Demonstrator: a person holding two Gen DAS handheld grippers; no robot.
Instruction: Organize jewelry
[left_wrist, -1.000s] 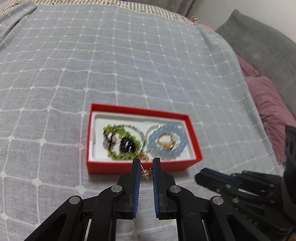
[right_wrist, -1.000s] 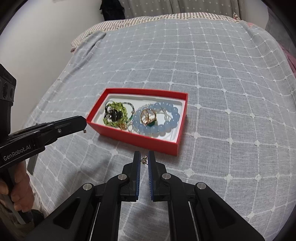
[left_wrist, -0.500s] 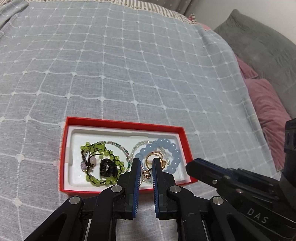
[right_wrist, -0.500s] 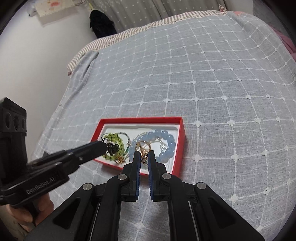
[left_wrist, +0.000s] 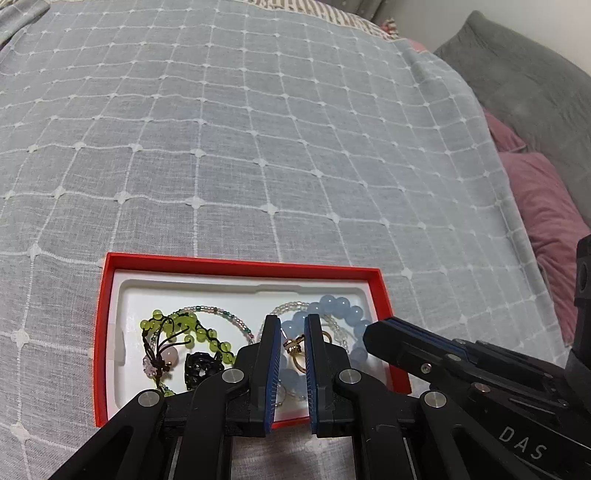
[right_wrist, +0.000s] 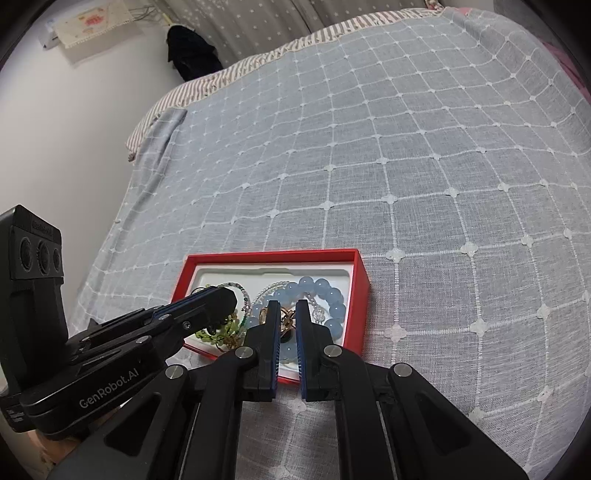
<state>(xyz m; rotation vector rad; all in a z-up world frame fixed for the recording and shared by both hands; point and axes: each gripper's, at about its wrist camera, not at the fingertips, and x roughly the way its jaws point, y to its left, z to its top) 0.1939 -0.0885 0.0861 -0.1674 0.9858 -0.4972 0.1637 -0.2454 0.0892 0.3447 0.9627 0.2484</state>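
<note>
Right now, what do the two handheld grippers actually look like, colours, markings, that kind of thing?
Both are matte black linkage frames with silver pivot pins and blue ribbed finger pads. The left gripper reads "GenRobot.AI" in white on its side, with a three-lens block behind. The right gripper shows white "DAS" lettering. No cables or sleeves visible.

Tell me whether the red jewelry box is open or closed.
Open. The red jewelry box has no lid on it; its white tray shows the blue bead bracelet and green bead bracelet lying inside.
</note>
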